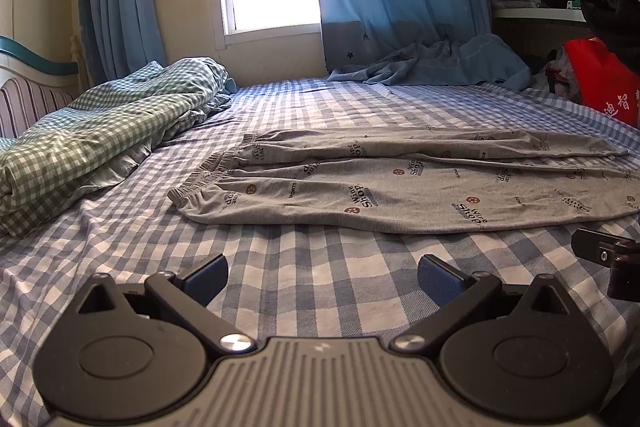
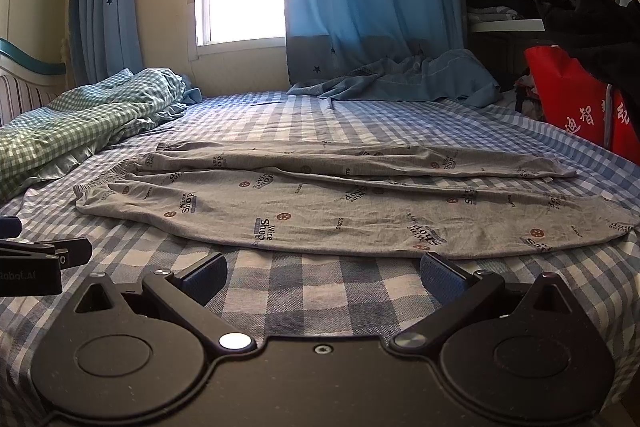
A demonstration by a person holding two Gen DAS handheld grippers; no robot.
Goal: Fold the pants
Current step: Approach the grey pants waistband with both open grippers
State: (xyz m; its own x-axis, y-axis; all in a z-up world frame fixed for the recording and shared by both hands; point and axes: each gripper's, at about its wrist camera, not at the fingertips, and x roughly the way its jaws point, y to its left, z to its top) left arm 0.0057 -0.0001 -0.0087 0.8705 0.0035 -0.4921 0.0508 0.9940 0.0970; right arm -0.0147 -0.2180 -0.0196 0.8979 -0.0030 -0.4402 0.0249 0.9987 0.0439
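The grey pants (image 1: pixel 400 183) lay flat across the checked sheet (image 1: pixel 304 267), waistband toward the left, legs running right, one leg folded over the other. The left gripper (image 1: pixel 322 277) hung low over the sheet just short of the pants' near edge, its blue-padded fingers (image 1: pixel 206 277) spread wide and holding nothing. The right gripper (image 2: pixel 324 277) sat beside it, likewise wide and empty, with the pants' hem close to its right finger. A green checked quilt (image 1: pixel 88 131) was bunched at the left, well apart from the pants.
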